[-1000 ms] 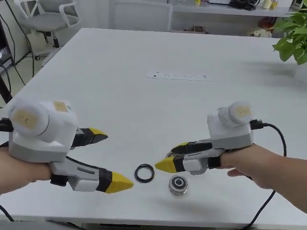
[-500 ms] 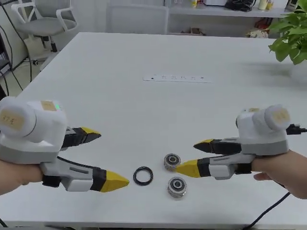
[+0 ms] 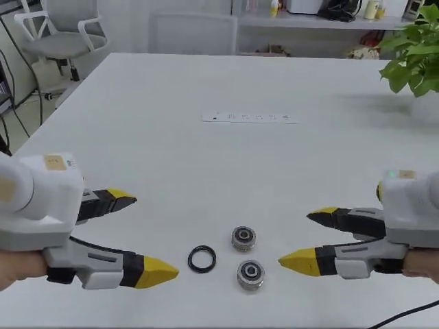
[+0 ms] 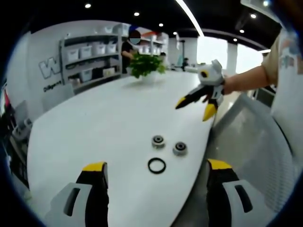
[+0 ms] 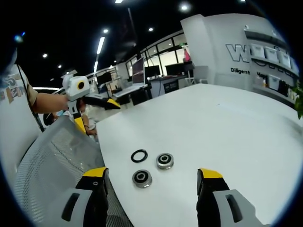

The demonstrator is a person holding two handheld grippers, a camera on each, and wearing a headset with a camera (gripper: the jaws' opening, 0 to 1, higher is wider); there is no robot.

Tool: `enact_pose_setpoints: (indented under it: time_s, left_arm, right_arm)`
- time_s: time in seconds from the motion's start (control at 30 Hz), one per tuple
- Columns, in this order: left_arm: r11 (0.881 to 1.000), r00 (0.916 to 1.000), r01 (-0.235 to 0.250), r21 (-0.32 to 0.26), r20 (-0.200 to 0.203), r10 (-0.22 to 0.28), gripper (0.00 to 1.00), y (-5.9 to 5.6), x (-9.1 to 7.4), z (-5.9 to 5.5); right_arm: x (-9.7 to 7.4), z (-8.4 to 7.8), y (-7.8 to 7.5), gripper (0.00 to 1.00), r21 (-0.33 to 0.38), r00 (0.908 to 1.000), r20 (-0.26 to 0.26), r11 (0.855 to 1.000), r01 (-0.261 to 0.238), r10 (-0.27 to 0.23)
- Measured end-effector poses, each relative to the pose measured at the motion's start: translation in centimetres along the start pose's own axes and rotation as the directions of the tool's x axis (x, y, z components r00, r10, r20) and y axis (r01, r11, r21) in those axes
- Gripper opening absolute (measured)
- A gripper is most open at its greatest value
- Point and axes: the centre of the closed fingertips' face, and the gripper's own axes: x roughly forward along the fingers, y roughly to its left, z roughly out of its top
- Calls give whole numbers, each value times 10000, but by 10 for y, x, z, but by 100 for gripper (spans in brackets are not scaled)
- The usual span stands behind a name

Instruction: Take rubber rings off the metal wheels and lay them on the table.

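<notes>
Risk lies at the near edge of the table (image 3: 206,157), where a loose ring (image 3: 202,260), far wheel (image 3: 243,237) and near wheel (image 3: 251,273) sit close together between left claw (image 3: 140,233) and right claw (image 3: 300,238), both open and empty: an off-centre pinch could send a wheel rolling off.

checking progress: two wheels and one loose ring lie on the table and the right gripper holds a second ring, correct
Not quite: the right gripper is open and holds nothing, as the head view shows. The two wheels and one loose ring do lie on the table.
</notes>
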Motion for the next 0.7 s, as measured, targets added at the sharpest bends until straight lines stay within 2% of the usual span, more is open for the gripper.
enact_pose_setpoints:
  time_s: [0.23, 0.7]
  left_arm:
    - [10000, 10000, -28, -71, 22, 28, 87, -1, -2, -1]
    - [9995, 10000, -88, -305, -19, 87, 87, -1, -4, -8]
  right_arm:
    - [-10, -4, 5, 80, -470, 9999, -100, 9989, 93, -98]
    - [-29, -19, 4, 82, -753, 9978, -498, 9963, 409, -447]
